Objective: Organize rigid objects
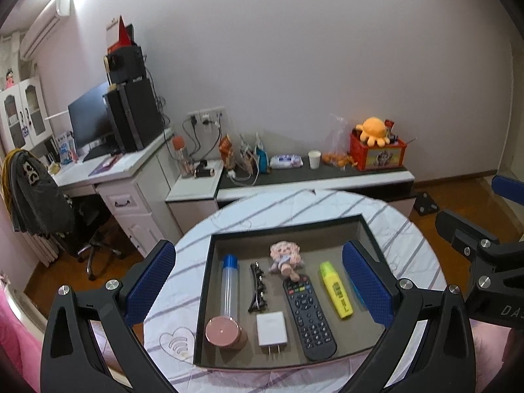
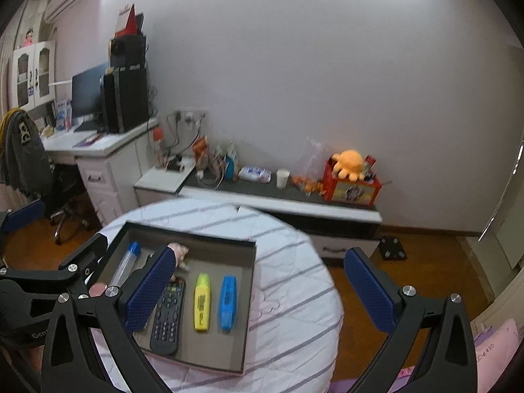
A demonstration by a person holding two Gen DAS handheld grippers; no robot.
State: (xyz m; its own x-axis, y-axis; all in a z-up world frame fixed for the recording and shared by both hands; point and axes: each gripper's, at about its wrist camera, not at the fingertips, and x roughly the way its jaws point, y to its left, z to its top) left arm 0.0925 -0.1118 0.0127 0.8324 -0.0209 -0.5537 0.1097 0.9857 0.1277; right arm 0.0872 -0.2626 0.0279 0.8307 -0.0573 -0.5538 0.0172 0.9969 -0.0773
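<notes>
Both hand-held grippers hung above the round table, each with its blue-padded jaws spread wide and nothing between them: the left gripper (image 1: 258, 290) centred over the shallow dark-rimmed tray (image 1: 285, 226), the right gripper (image 2: 258, 290) off toward the tray's right edge. Ahead of the left gripper the rigid things lay in a tidy row, long sides parallel, likely to save room: a clear tube with a blue cap (image 1: 229, 286), a black hair clip (image 1: 257, 286), a black remote control (image 1: 308, 317), a yellow highlighter (image 1: 335, 290). Nearer the left gripper sat a round pink tin (image 1: 224, 330) and a white plug adapter (image 1: 271, 330); a small doll (image 1: 285, 258) lay beyond. Only the right view showed a blue highlighter (image 2: 228, 298) beside the yellow one, just left of that gripper's centre
</notes>
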